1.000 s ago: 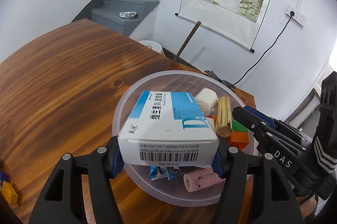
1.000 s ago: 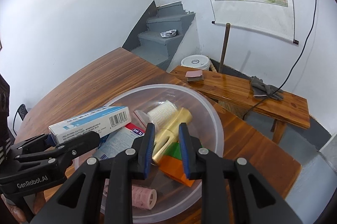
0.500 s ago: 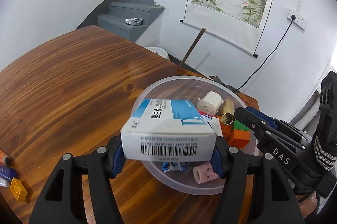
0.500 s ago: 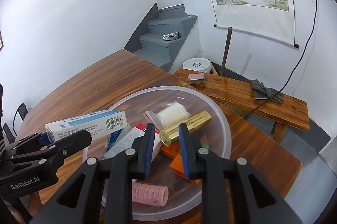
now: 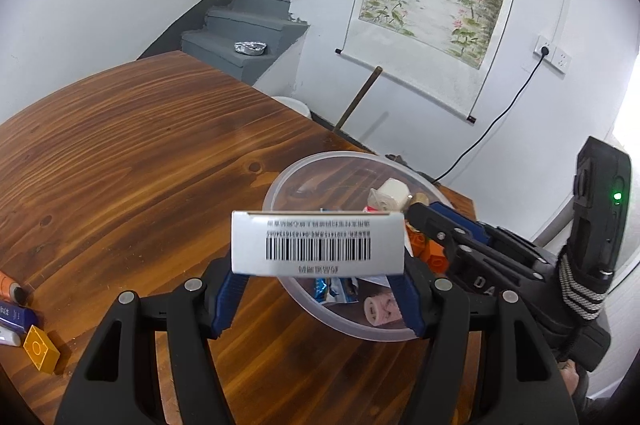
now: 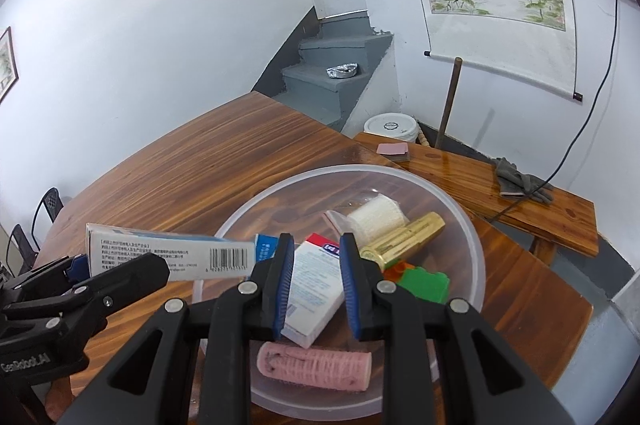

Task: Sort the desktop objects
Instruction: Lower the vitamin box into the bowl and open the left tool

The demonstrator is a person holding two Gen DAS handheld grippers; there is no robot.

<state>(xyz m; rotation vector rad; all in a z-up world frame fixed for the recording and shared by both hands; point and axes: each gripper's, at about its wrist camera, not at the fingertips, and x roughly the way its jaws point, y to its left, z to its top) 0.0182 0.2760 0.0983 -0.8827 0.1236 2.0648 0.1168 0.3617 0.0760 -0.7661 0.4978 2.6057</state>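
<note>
Between my left tongs I have the white medicine box pinched, barcode facing me, lifted above the near rim of the clear plastic bowl on the table. My right tongs are pressed nearly together on nothing, hovering over the bowl, with a pink hair roller just below them and a gold tube just beyond.

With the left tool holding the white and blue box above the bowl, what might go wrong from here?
1. The white and blue cardboard box is pinched only at its two short ends by the left tool, so it may twist or slip out.
2. It hangs beside the clear plastic bowl; a drop would likely land back in it.
3. The shut right tool sits close by and might bump the box.
</note>
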